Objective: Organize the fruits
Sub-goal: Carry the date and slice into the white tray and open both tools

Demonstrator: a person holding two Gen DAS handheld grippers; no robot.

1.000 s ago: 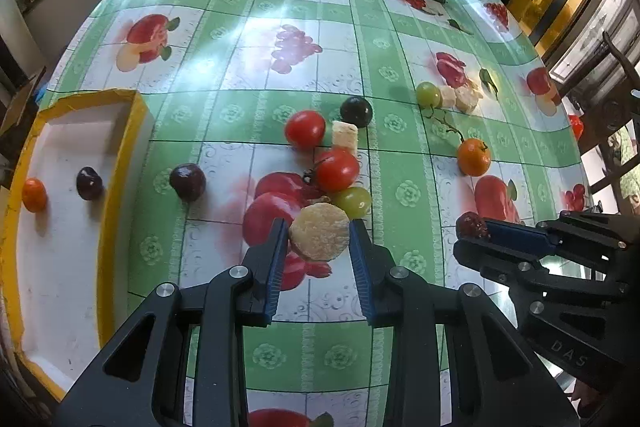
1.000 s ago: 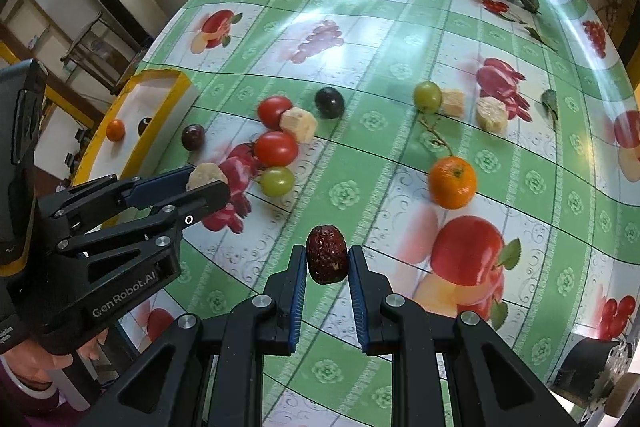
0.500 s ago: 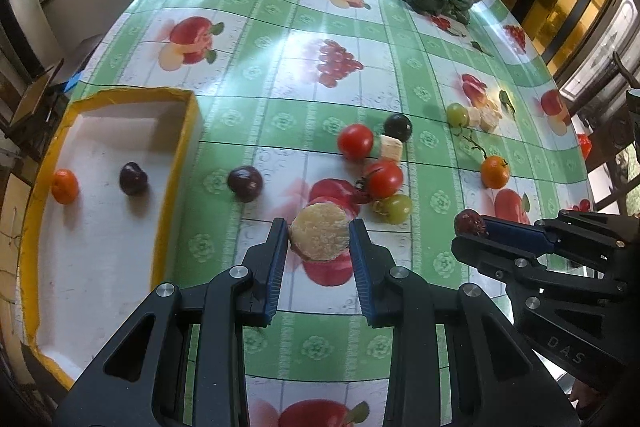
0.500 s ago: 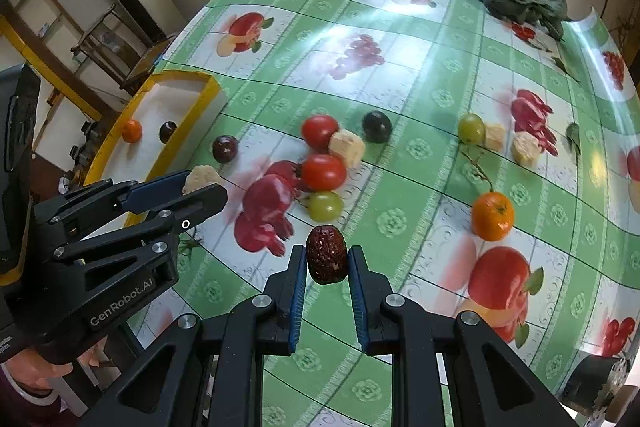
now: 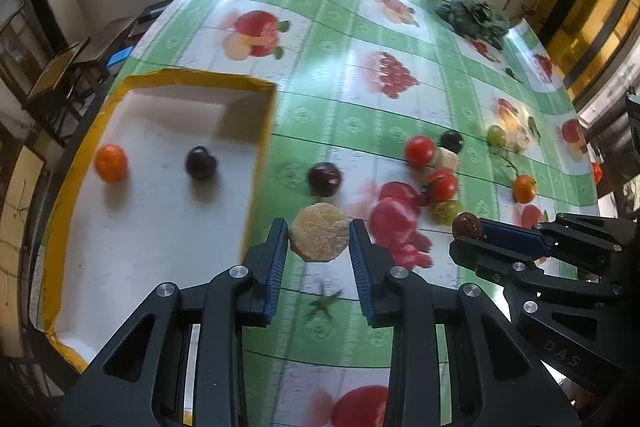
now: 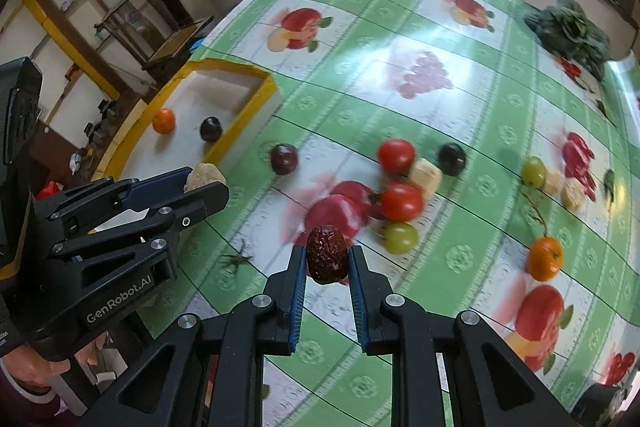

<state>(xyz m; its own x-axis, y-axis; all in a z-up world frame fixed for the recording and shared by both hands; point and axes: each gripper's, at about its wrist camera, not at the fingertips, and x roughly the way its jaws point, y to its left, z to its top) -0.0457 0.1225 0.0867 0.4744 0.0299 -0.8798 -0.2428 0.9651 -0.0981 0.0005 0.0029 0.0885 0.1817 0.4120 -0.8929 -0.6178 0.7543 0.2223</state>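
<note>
Left wrist view: we see our left gripper (image 5: 319, 239) clamped on a pale yellow slice (image 5: 319, 238), round, flat and grainy, held between ribbed blue pads (image 5: 277, 259) above the tablecloth (image 5: 360, 107), just beside the tray's near wall. The tray (image 5: 68, 195) is a shallow rectangle with a matte white floor and yellow rim; inside it lie a small smooth orange (image 5: 111, 163) and a dark glossy plum (image 5: 201, 163), apart from each other. A second plum (image 5: 325, 179) sits on the cloth just outside the tray. The cloth is shiny plastic, checked in green and white with printed fruit. In the right wrist view our right gripper (image 6: 326, 263) is closed tight on a wrinkled, dark red oval date (image 6: 326, 253), standing upright between the pads. Farther out on the cloth we see two smooth red tomatoes (image 6: 401, 201), touching a pale cube (image 6: 426, 175), a green grape (image 6: 398, 238) just below them, and another orange (image 6: 544, 258) well apart. A crumpled leafy green (image 6: 568, 31) lies at the far edge.
</note>
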